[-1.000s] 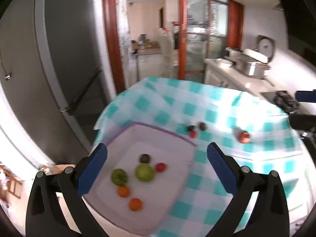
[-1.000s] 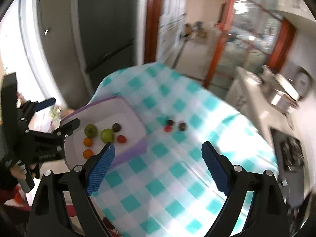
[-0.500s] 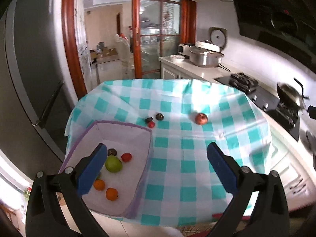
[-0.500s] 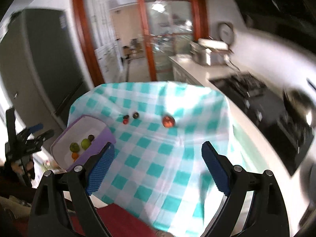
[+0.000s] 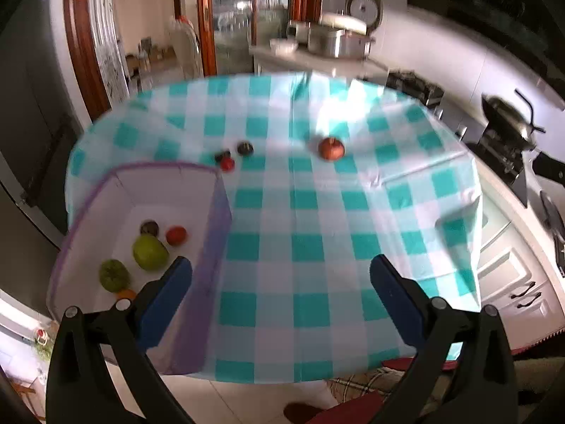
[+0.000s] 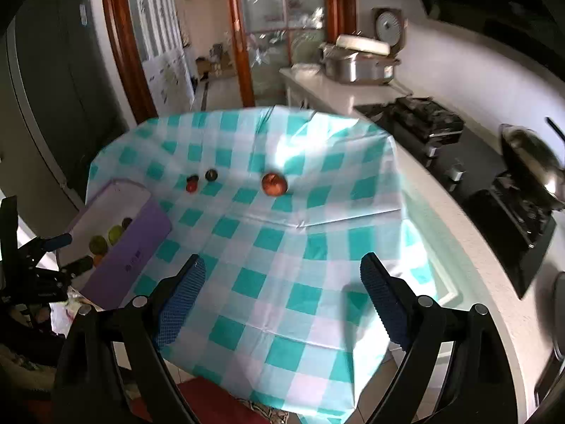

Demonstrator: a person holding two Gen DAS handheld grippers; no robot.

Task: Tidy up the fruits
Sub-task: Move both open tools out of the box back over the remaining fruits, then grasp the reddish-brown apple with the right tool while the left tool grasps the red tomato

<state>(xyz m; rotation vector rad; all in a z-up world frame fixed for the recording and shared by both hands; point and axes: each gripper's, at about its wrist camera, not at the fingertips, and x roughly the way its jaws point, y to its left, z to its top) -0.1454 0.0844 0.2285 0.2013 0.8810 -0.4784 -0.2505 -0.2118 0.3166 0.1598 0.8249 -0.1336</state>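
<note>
both claws (image 5: 280,275) (image 6: 282,275) gape wide, empty; left finger (image 5: 166,304) hides part of the orange fruit (image 5: 126,294) in the purple bin (image 5: 212,247).

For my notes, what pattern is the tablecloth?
Teal and white checks on the tablecloth, clearest in the right wrist view.

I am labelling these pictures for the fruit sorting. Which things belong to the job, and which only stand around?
Job: red apple; three small fruits on the cloth; purple box with fruits inside; both open grippers.
Around: wok; stove; rice cooker; fridge.
</note>
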